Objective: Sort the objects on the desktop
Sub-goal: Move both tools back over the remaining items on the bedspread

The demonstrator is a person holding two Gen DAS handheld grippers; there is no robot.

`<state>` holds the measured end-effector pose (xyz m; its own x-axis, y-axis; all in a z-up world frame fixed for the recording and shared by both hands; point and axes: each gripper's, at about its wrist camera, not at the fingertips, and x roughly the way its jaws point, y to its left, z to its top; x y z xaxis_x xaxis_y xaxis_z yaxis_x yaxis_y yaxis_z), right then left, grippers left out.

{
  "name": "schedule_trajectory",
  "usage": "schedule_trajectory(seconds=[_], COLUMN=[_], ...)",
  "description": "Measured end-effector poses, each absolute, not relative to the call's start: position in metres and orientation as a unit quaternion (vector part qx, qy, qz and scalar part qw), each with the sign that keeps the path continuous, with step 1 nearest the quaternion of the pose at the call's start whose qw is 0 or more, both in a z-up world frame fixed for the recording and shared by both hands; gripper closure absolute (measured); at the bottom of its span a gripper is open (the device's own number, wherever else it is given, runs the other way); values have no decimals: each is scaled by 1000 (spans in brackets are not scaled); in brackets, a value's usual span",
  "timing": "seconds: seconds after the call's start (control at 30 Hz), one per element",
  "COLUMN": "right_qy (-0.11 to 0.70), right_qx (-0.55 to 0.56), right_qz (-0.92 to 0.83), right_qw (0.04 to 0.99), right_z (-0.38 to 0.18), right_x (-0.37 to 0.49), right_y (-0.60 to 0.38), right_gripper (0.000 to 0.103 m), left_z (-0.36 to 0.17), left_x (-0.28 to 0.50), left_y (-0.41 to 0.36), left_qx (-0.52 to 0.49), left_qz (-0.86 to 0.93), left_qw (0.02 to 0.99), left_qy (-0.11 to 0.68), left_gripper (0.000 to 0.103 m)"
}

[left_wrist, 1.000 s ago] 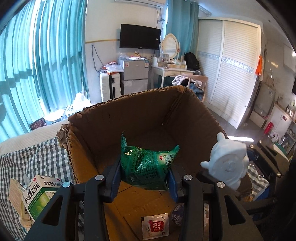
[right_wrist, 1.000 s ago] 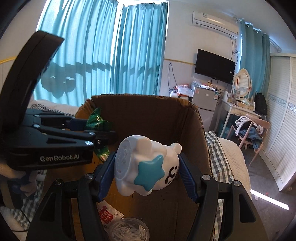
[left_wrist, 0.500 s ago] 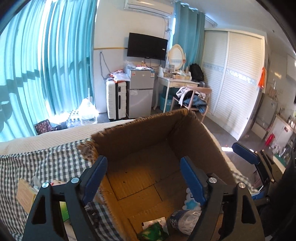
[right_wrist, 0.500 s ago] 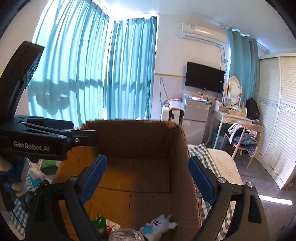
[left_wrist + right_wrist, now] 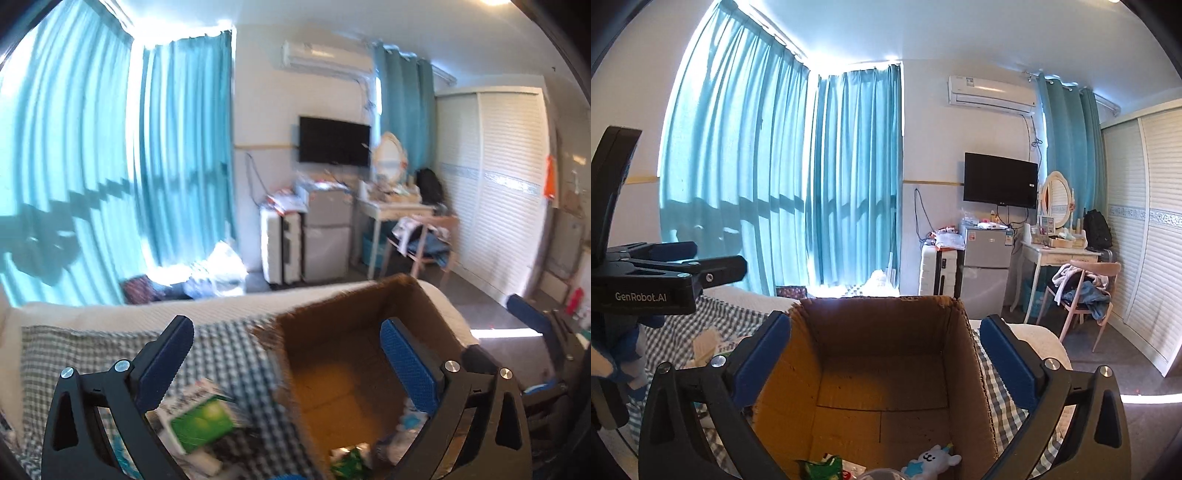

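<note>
Above cardboard box (image 5: 882, 373) on checked cloth (image 5: 221, 354) — my right gripper (image 5: 884, 363) spread wide, nothing between pads. Down in box: white toy with blue star (image 5: 932, 459), green packet (image 5: 820, 468). My left gripper (image 5: 288, 363) also gaping, empty — off box's left rim, over cloth. Green-and-white carton (image 5: 197, 417) lies on cloth just beside box, outside it.

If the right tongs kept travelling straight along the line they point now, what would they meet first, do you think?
Most likely the far inner wall of the cardboard box, which fills the gap between the open right tongs. Depth is unclear; if they point slightly higher, they might clear its rim.
</note>
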<state>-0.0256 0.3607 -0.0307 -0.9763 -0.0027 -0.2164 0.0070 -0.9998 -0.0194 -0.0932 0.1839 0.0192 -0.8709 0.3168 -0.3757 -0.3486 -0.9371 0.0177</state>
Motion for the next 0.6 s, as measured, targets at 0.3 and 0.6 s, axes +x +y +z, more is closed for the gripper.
schedule_trajectory(seconds=[0.3,0.6], right_qy=[10,30], right_qx=[92,55], right_qz=[-996,-998], right_qw=[11,18], right_z=[-13,-5], right_x=[-11,1], right_y=[334,295], right_gripper=[0,0], left_z=[34,38], left_x=[-70,-46], left_y=[132,77], left_qx=[-137,-95], left_qz=[981,988], left_qw=[122,84], left_qy=[64,85], left_gripper=[0,0])
